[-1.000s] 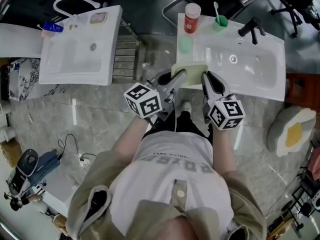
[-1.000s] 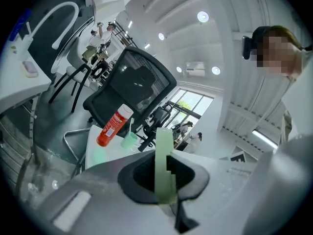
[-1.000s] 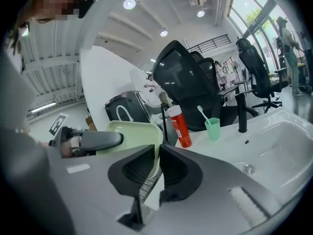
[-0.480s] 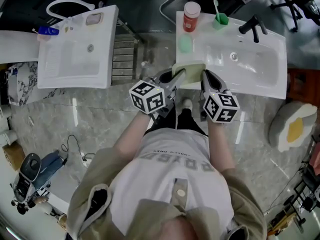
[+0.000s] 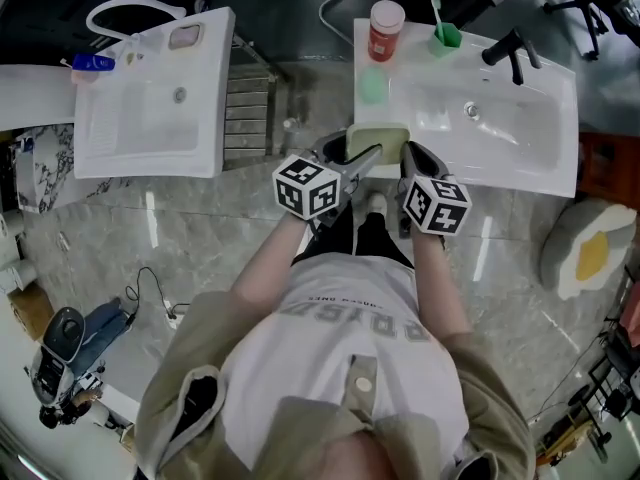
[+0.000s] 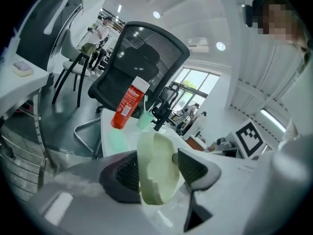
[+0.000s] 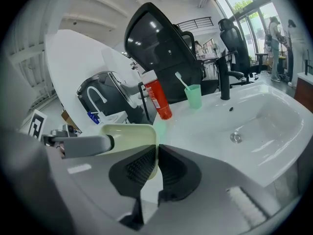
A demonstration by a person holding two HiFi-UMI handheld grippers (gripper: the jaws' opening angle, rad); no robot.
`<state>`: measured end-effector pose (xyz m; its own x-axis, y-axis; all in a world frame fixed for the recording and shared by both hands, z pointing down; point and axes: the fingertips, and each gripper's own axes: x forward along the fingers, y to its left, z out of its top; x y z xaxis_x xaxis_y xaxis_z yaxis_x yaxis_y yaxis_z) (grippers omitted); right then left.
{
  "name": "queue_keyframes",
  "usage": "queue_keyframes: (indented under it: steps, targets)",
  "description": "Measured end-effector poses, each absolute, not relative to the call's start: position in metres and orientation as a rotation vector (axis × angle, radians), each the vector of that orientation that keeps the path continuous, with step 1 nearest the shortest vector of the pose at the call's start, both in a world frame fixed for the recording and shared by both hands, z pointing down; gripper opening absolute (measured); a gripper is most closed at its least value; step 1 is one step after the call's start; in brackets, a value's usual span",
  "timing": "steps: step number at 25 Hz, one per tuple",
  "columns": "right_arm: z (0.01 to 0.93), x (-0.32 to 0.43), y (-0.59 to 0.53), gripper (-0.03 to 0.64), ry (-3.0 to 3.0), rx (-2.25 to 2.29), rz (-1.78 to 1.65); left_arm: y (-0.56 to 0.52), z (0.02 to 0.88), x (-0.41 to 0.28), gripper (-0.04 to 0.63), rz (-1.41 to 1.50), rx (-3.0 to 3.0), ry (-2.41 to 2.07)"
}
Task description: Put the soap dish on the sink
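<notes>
The soap dish (image 5: 378, 140) looks set down on the sink (image 5: 520, 143), between both claws. The left claw (image 6: 159, 173) is opening around it. The right claw (image 7: 157, 168) pinches its rim and must let go.

the right gripper (image 7: 157, 153) pinches the pale green soap dish (image 7: 128, 135) by its rim at the white sink (image 7: 259, 112).

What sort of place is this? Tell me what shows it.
Probably an office or lab staged as a bathroom: a white sink and a second sink stand apart on a marble-look floor, with a mesh office chair behind.
</notes>
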<state>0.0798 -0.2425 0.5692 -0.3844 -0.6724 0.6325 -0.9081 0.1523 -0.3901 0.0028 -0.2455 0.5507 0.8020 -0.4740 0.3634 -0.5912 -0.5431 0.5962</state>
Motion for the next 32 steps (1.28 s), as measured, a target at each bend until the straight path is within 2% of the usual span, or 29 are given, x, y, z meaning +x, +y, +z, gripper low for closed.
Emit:
queue_keyframes:
  steps: [4,12,23,32]
  targets:
    - [0.584,0.083,-0.239,0.017,-2.084,1.525,1.108,-0.24,0.564,0.006,0.305,0.318,2.312,-0.749]
    - [0.607,0.085,-0.234,0.015,-2.026,1.496,1.138,-0.233,0.593,0.003,0.382,0.621,2.475,-0.723]
    - [0.633,0.082,-0.237,0.015,-1.962,1.424,1.177,-0.223,0.631,-0.007,0.411,0.952,2.58,-0.675]
    - [0.652,0.081,-0.236,0.017,-1.887,1.378,1.212,-0.212,0.651,-0.009,0.411,1.085,2.589,-0.567]
